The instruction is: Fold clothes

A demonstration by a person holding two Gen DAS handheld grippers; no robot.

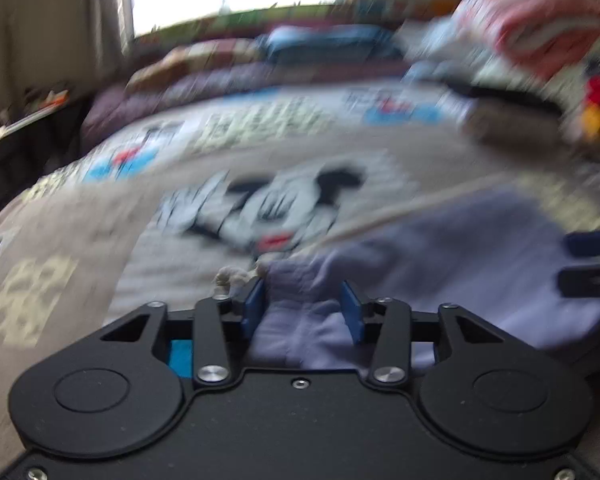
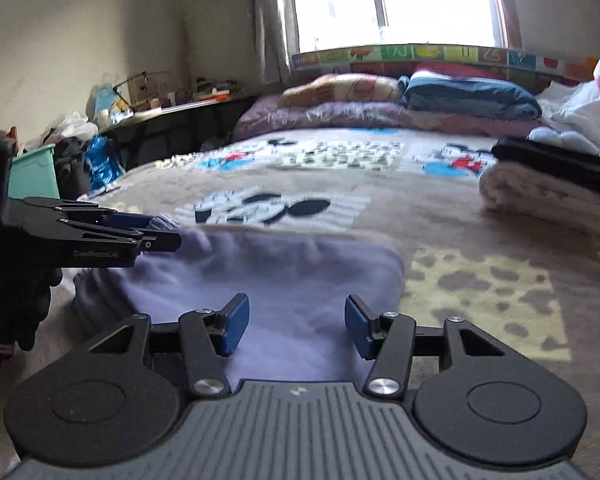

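Observation:
A lavender garment (image 2: pixel 284 272) lies on the Mickey-print bed blanket (image 2: pixel 380 216). My left gripper (image 1: pixel 302 300) has its blue pads either side of a bunched fold of the lavender garment (image 1: pixel 440 264); the pads stand apart, with cloth filling the gap. From the right wrist view the left gripper (image 2: pixel 156 226) holds the garment's far left corner lifted. My right gripper (image 2: pixel 296 320) is open and empty, just above the garment's near edge. The left wrist view is motion-blurred.
Folded clothes, white with a black piece on top (image 2: pixel 552 184), are stacked at the right of the bed. Pillows and folded bedding (image 2: pixel 380 100) line the headboard. A cluttered shelf and a teal bin (image 2: pixel 34 176) stand left of the bed.

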